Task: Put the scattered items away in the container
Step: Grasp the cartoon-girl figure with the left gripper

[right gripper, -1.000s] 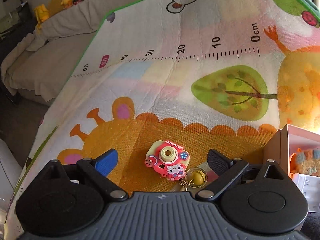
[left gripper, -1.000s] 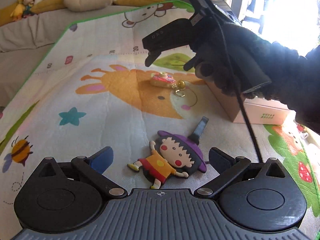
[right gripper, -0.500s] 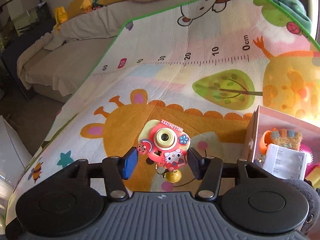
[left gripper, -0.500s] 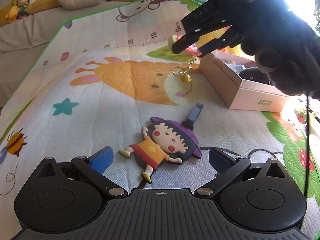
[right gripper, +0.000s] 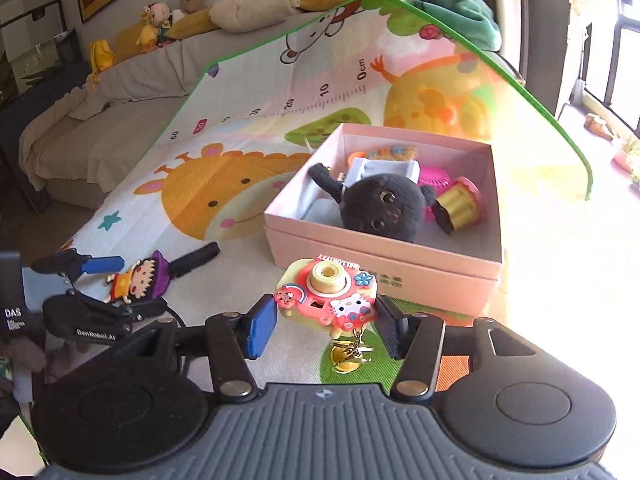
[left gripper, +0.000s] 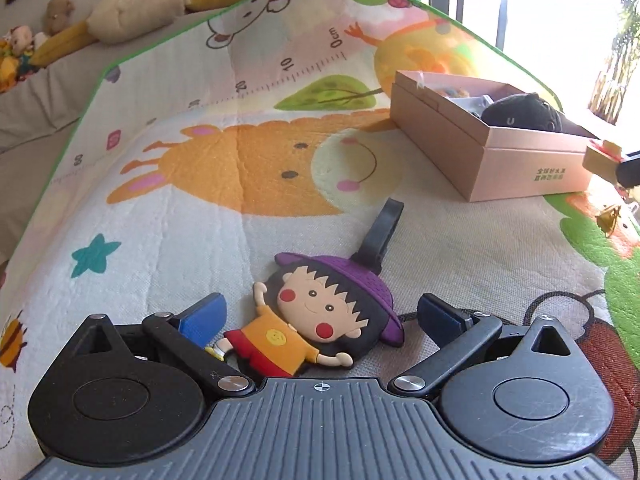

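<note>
A flat cartoon-girl tag with a purple hat and a black strap lies on the play mat. My left gripper is open and low over it, with the tag between its blue fingers. My right gripper is shut on a pink toy camera keychain, held in the air just in front of the pink box; a gold bell dangles beneath it. The right wrist view also shows the left gripper around the tag. The box stands at the right in the left wrist view.
Inside the box lie a black plush, a white item and a yellow and pink toy. A grey sofa with stuffed toys runs behind the mat. The mat's green edge lies beyond the box.
My right gripper shut on the toy camera, lifted it off the mat and carried it right, to the front of the box. My left gripper moved in until the tag lay between its fingers.
</note>
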A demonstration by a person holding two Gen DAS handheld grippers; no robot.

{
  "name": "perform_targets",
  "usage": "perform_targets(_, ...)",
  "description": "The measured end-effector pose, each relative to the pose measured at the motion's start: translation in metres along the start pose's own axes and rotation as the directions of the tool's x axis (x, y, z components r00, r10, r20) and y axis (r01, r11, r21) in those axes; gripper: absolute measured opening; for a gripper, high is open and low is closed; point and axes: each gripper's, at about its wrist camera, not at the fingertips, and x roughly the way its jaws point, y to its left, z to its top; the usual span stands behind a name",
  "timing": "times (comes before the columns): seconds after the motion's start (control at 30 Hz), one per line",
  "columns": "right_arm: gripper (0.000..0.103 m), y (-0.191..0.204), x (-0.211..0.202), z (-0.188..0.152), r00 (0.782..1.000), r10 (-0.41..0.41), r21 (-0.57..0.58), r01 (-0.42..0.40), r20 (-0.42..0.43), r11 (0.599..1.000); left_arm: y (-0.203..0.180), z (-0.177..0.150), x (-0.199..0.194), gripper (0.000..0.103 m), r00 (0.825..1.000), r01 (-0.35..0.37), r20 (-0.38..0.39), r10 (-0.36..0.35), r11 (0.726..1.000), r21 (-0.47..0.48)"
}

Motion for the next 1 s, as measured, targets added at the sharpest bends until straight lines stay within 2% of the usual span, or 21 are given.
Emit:
perform_targets(0.03,0.055,-0.005,-0.001,-0.009,1.000,-0.010,0.002,0.010,0.000,1.000,-0.004,0.001,0.000,0.103,1.000,0.014,-0.003,-0.014,1.000,-0.002)
perform_targets(0.17,0.078,-0.020,-0.002,-0.040,0.998,-0.051,0.031,0.050,0.043,0.998,-0.035,-0.001,-0.005,0.103,0.994,0.110,-0.021,-0.109,0.993,0.042)
perform_targets(0.3,0.084,-0.019,-0.003,-0.064,0.995,-0.054,0.057,0.050,0.080,0.997,-0.076,-0.008,-0.009,0.103,0.987,0.162,-0.036,-0.158,0.977,0.136)
perform_targets(0.4,0.086,-0.013,-0.001,-0.080,0.995,-0.051,0.053,0.046,0.090,0.998,-0.096,-0.012,-0.017,0.103,0.974,0.226,-0.040,-0.222,0.961,0.162)
perform_targets(0.47,0.088,-0.006,0.000,-0.090,0.992,-0.063,0.026,0.060,0.105,0.998,-0.102,-0.013,-0.019,0.103,0.982,0.189,-0.022,-0.188,0.969,0.162)
perform_targets(0.57,0.088,0.000,0.004,-0.102,0.995,-0.026,0.013,0.025,0.092,1.000,-0.102,-0.009,-0.017,0.103,0.997,0.073,0.021,-0.078,0.983,0.168)
perform_targets(0.63,0.092,0.006,0.004,-0.106,0.996,-0.014,-0.004,0.014,0.092,1.000,-0.097,-0.005,-0.012,0.103,0.997,0.077,0.007,-0.078,0.989,0.128)
perform_targets(0.73,0.103,0.009,0.003,-0.107,0.995,-0.021,-0.018,0.023,0.099,1.000,-0.098,-0.001,-0.002,0.103,0.995,0.104,-0.022,-0.102,0.991,0.079)
perform_targets(0.87,0.103,0.003,0.008,-0.105,0.997,-0.029,0.025,0.027,0.069,0.999,-0.104,0.002,0.006,0.103,0.998,0.062,-0.017,-0.061,0.996,0.063)
perform_targets(1.0,0.103,0.008,0.009,-0.106,0.997,-0.048,0.006,0.048,0.063,0.999,-0.106,0.003,0.008,0.103,0.999,0.051,-0.011,-0.050,0.997,0.053)
